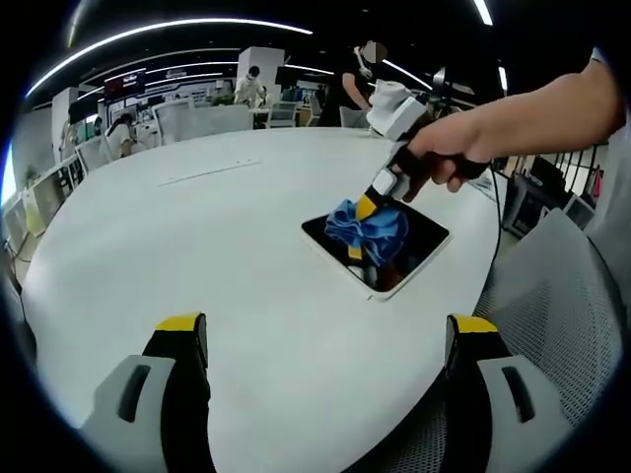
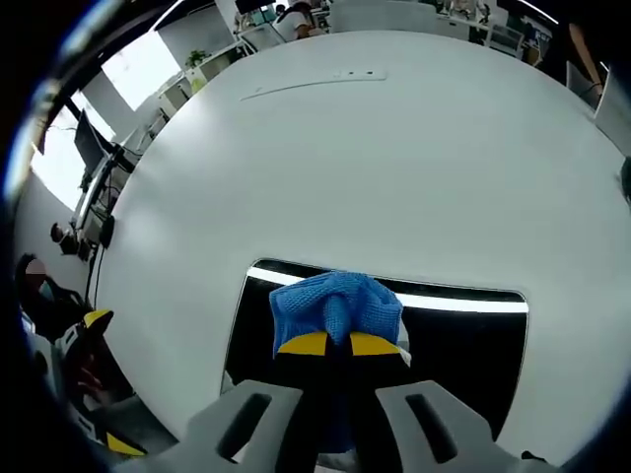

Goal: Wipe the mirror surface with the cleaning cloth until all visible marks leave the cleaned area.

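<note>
1. Since the mirror [image 1: 380, 246] lies flat near the rim of the big round white tabletop [image 1: 197, 256], there's loads of bare surface behind it and a grey mesh chair [image 1: 552, 296] just past that edge.
2. Right gripper [image 2: 338, 344] has its yellow-tipped fingers [image 2: 306, 343] pinched together on the blue cleaning cloth [image 2: 335, 304], pressing it onto the dark glass, roughly mid-mirror; a hand [image 1: 463, 148] holds that gripper from above.
3. Left gripper [image 1: 325, 340] hangs over the tabletop near its edge, fingers wide apart, holding nothing, well apart from the mirror.
</note>
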Demonstrator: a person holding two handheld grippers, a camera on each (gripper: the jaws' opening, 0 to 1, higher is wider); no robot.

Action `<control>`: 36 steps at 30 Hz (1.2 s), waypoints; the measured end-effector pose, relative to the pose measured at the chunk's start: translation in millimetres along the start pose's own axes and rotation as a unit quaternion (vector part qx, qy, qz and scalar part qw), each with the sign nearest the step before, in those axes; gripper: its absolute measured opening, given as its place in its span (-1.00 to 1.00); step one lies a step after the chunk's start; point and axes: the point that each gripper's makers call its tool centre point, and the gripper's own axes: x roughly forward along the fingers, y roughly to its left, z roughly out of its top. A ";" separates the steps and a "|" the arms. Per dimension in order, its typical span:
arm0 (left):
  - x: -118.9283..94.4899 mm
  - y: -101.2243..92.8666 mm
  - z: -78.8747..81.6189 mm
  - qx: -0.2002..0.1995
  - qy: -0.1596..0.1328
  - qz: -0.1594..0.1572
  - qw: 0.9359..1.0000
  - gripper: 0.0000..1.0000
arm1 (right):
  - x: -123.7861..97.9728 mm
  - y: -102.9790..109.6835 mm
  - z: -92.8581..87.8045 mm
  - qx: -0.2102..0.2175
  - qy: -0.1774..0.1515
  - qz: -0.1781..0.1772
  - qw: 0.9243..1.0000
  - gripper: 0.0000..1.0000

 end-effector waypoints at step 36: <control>-1.0 -6.1 4.2 0.017 -0.005 -0.006 1.000 0.98 | -25.4 20.0 -66.4 0.007 -0.005 0.010 1.000 -1.00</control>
